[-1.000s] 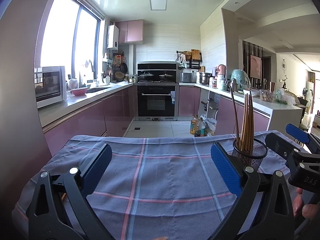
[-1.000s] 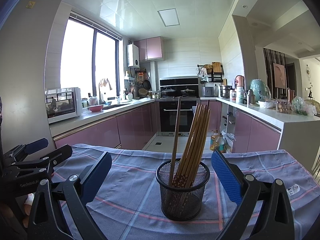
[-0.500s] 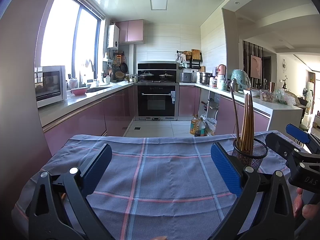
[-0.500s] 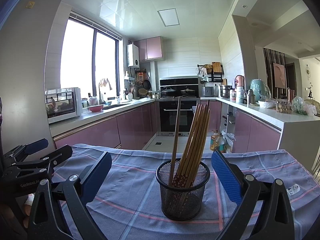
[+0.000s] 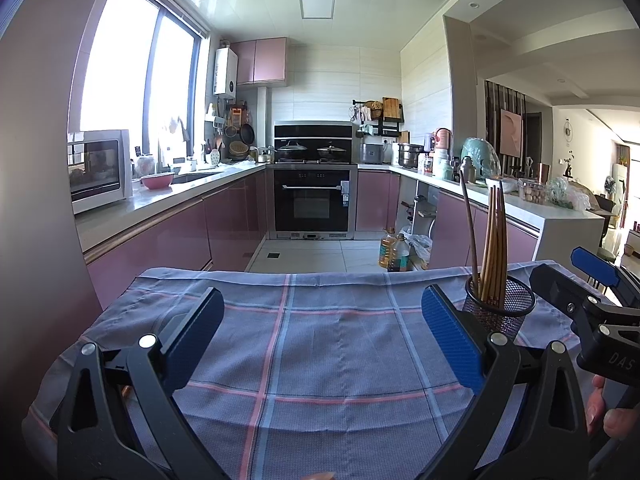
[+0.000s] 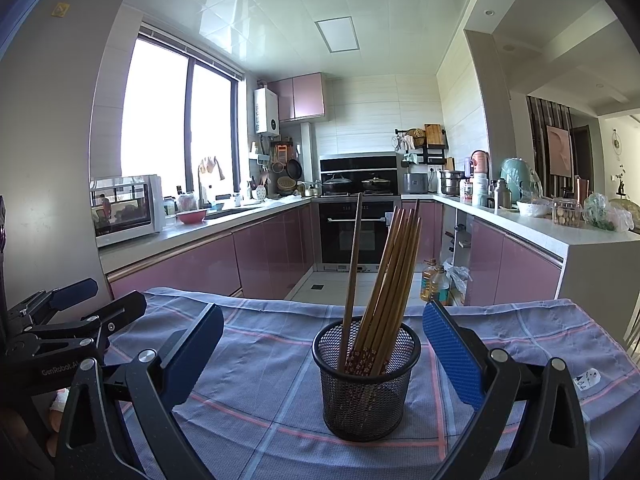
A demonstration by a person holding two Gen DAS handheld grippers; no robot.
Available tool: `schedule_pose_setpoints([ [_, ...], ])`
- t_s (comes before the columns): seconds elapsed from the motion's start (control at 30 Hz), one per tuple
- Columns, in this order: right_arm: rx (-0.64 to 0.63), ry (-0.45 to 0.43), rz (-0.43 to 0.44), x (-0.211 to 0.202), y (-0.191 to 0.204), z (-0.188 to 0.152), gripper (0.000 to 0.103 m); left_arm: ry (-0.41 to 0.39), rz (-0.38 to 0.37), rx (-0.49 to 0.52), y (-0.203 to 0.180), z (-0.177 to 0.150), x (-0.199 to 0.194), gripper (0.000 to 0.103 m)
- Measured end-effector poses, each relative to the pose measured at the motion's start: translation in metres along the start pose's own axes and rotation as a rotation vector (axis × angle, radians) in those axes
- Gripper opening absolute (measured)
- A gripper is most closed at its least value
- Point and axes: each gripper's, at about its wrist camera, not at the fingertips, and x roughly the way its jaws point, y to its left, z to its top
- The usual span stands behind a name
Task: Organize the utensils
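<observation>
The black mesh holder (image 6: 366,376) stands upright on the checked cloth (image 6: 280,360), low and centre in the right wrist view, squarely between the spread, empty fingers of the right gripper (image 6: 324,348). Its chopsticks (image 6: 390,276) rise near vertical, most leaning toward the frame's upper right, one apart. The left gripper (image 5: 320,336), also wide open and empty, has the holder at its lower right; seemingly farther.

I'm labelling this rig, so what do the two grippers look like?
Both match: black plastic frames with triangular cut-outs and silver rivets, and flat blue ribbed pads on the fingers. The left gripper body reads "GenRobot"; the right gripper body shows "DAS".
</observation>
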Motion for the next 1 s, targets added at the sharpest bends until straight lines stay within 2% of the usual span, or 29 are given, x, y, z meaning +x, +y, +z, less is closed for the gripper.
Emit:
schedule_pose_setpoints([
  [1.0, 0.003, 0.012, 0.001, 0.0035, -0.0004, -0.0001, 0.097, -0.005, -0.002, 0.012, -0.0046, 0.0018, 0.0022, 0.097],
])
